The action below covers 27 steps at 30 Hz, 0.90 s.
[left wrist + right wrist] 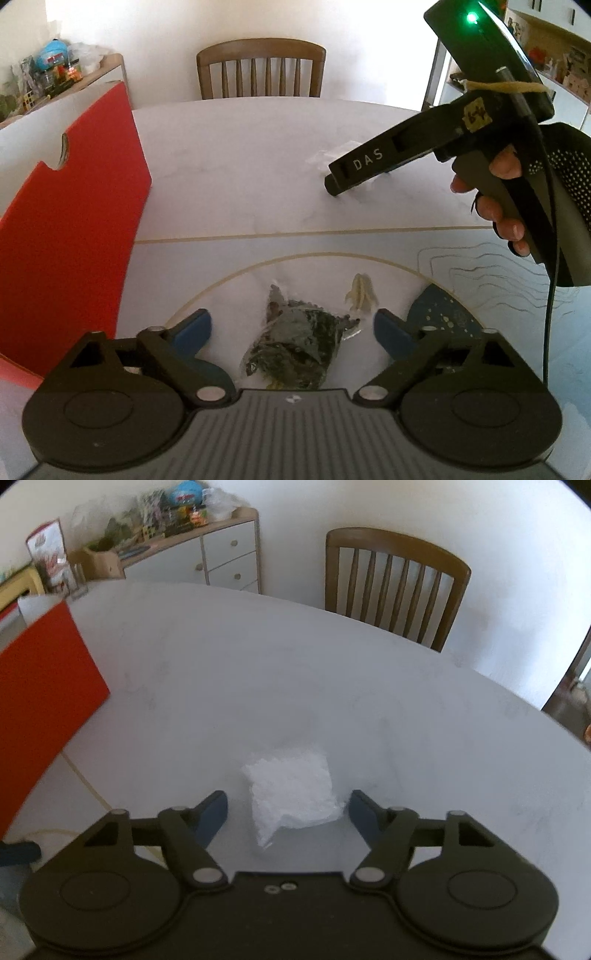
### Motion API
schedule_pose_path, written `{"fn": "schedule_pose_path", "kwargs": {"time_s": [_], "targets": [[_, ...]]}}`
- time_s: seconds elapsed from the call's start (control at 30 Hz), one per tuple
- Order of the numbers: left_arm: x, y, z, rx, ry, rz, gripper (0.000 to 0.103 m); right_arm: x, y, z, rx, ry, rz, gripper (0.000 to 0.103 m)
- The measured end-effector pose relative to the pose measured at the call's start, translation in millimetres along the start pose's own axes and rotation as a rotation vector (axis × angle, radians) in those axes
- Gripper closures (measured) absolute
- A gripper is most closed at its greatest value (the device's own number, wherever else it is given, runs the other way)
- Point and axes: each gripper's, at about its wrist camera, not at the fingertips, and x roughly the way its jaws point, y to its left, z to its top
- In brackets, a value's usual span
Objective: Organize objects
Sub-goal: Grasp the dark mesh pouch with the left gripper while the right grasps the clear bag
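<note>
My left gripper (291, 326) is spread over the near edge of the table (236, 177), and a clear bag (295, 350) with dark pieces lies between its blue fingers (197, 326) without touching them. A small pale scrap (360, 295) lies just beside the bag. My right gripper (286, 808) is also apart, and a white crumpled bag (293, 799) lies between its fingers (212, 812), nearer the middle of the table; the right finger is almost at it. A red box (70, 229) stands at the left edge. A chair (260, 68) stands behind the far edge.
</note>
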Motion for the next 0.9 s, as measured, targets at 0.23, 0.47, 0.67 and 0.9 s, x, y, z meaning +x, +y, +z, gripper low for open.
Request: {"fn": "schedule_pose_path", "kwargs": {"time_s": [0.23, 0.47, 0.67, 0.9], "targets": [[-4, -11, 5, 0.064, 0.019, 0.012, 0.046, -2, 2, 4, 0.017, 0.011, -0.008, 0.058], [-4, -6, 13, 0.037, 0.037, 0.0, 0.064, -14, 5, 0, 0.06, 0.02, 0.018, 0.071], [-11, -3, 7, 0.018, 0.045, -0.02, 0.068, -43, 14, -12, 0.064, 0.018, 0.054, 0.072], [-28, -5, -2, 0.034, 0.037, -0.042, 0.07, -84, 25, -33, 0.076, 0.017, 0.08, 0.072]]}}
